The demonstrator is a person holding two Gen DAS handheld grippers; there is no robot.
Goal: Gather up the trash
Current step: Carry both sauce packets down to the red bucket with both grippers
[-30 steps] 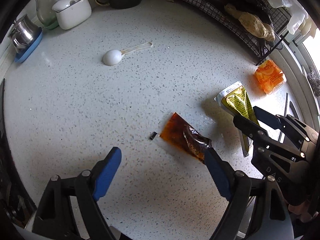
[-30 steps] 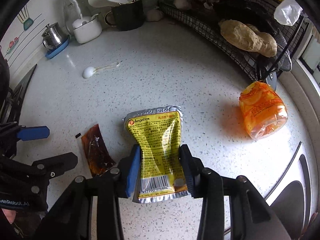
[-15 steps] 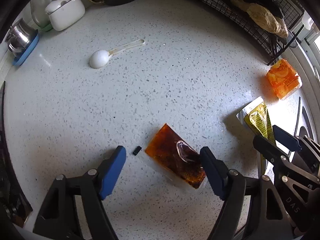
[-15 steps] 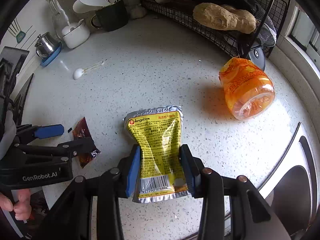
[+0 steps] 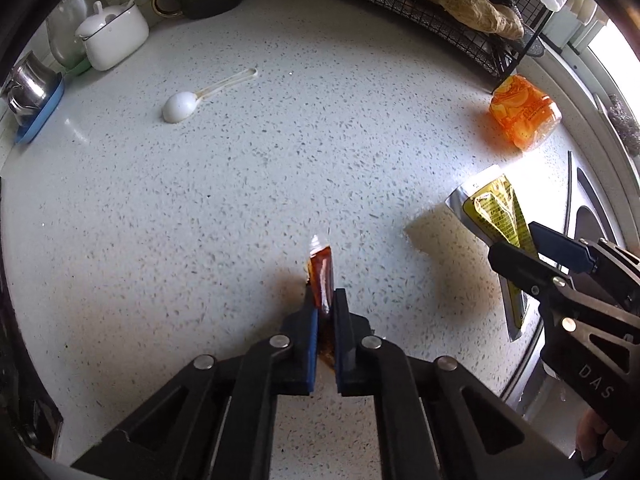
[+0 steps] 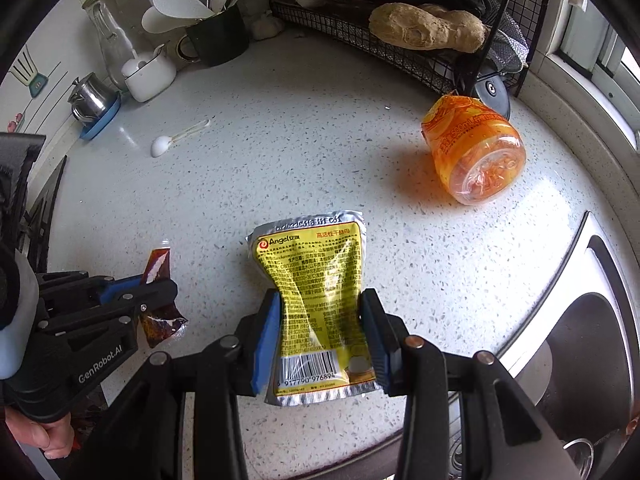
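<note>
Left wrist view: left tool (image 5: 323, 304) clamps tight on the crumpled brown sauce sachet (image 5: 322, 276), right tool (image 6: 326, 332) pinching the yellow foil pouch (image 6: 316, 280), both trash, ready for binning.

We see the scene through two fisheye wrist cameras, each looking steeply down along its own fingers at the speckled countertop (image 5: 280, 168) from close above. The left view sits left of the right one. Both share the white spoon (image 5: 180, 106), the orange bottle (image 6: 472, 152), the wire rack (image 6: 360, 28) at the far edge, and each other's gripper at the side.
</note>
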